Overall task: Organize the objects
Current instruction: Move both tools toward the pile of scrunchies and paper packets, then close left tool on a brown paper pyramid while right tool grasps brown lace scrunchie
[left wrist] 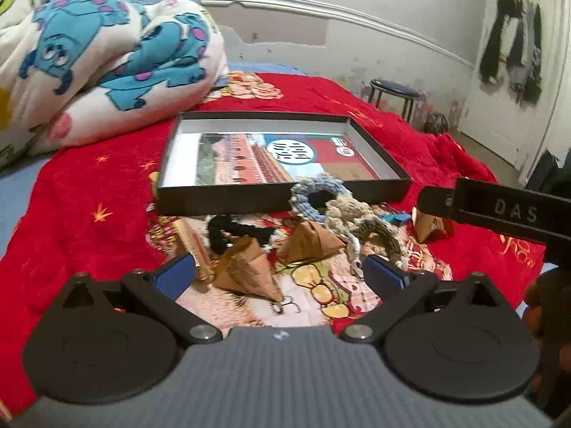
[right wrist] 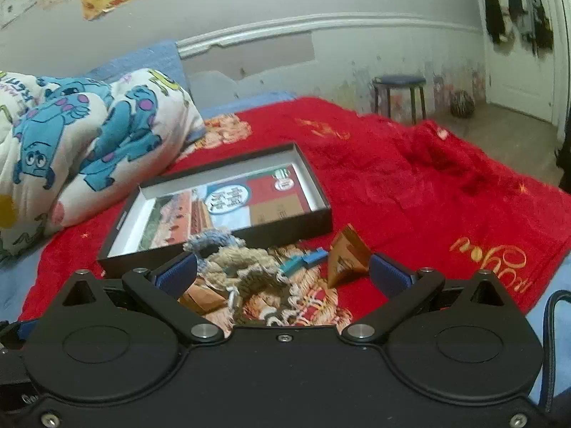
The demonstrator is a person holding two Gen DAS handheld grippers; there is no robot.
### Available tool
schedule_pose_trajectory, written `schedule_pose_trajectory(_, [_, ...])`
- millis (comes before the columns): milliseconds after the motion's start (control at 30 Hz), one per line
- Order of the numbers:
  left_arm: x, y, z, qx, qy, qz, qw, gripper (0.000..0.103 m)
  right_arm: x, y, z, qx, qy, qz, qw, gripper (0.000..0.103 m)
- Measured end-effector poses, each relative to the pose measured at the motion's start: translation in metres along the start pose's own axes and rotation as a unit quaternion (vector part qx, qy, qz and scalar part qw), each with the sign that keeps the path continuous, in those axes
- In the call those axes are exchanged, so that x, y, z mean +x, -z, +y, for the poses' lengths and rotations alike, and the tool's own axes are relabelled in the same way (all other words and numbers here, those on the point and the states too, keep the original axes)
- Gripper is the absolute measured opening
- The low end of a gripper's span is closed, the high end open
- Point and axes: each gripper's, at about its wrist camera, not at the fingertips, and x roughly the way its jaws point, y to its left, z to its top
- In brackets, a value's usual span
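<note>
A shallow black box (left wrist: 228, 199) (right wrist: 292, 230) with a printed card inside lies on the red blanket. In front of it lie braided rope rings, blue-grey (left wrist: 314, 192), beige (left wrist: 348, 212) (right wrist: 235, 260) and black (left wrist: 228, 232), brown paper pyramid packets (left wrist: 246, 271) (left wrist: 310, 242) (right wrist: 348, 255), a wooden stick (left wrist: 194, 246) and a small blue clip (left wrist: 396, 218) (right wrist: 303, 260). My left gripper (left wrist: 282, 278) is open and empty, just above a brown packet. My right gripper (right wrist: 282, 271) is open and empty over the rope pile; it also shows in the left wrist view (left wrist: 499, 210).
A rolled cartoon-print quilt (left wrist: 89, 53) (right wrist: 82, 149) lies at the left on the bed. The red blanket (left wrist: 89, 192) (right wrist: 428, 185) covers the bed. A blue stool (left wrist: 394, 94) (right wrist: 399, 85) stands by the wall, with a door (left wrist: 514, 71) at right.
</note>
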Motion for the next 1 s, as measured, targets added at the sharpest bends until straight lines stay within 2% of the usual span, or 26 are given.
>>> schedule_pose_trajectory(100, [0.008,-0.002,-0.009,0.025,-0.002,0.001,0.9997,0.103,0.005,0.001,-0.005,0.01,-0.004,0.009,1.0,0.102])
schedule_pose_trajectory(167, [0.016,-0.001,-0.012,0.036,-0.019,0.009,0.9991,0.103,0.009,0.001,-0.005,0.012,-0.008,0.017,1.0,0.101])
schedule_pose_trajectory(300, [0.023,0.001,-0.008,0.033,-0.028,0.013,0.999,0.103,0.021,0.005,-0.005,0.015,0.006,0.037,0.999,0.095])
schedule_pose_trajectory(400, [0.031,0.001,-0.003,0.022,-0.027,0.022,0.9991,0.099,0.032,0.007,-0.003,0.02,0.004,0.051,0.999,0.09])
schedule_pose_trajectory(600, [0.049,0.002,0.0,0.02,-0.022,0.044,0.9986,0.079,0.057,0.015,0.003,0.034,-0.017,0.079,0.996,0.085])
schedule_pose_trajectory(700, [0.056,0.004,-0.001,0.029,-0.038,0.05,0.9976,0.078,0.07,0.019,0.005,0.039,-0.019,0.091,0.995,0.082])
schedule_pose_trajectory(900, [0.068,0.007,0.007,0.008,-0.043,0.078,0.996,0.079,0.092,0.026,0.01,0.037,-0.016,0.106,0.994,0.082])
schedule_pose_trajectory(1000, [0.071,0.008,0.007,0.013,-0.045,0.076,0.996,0.077,0.099,0.028,0.015,0.026,-0.013,0.108,0.994,0.082])
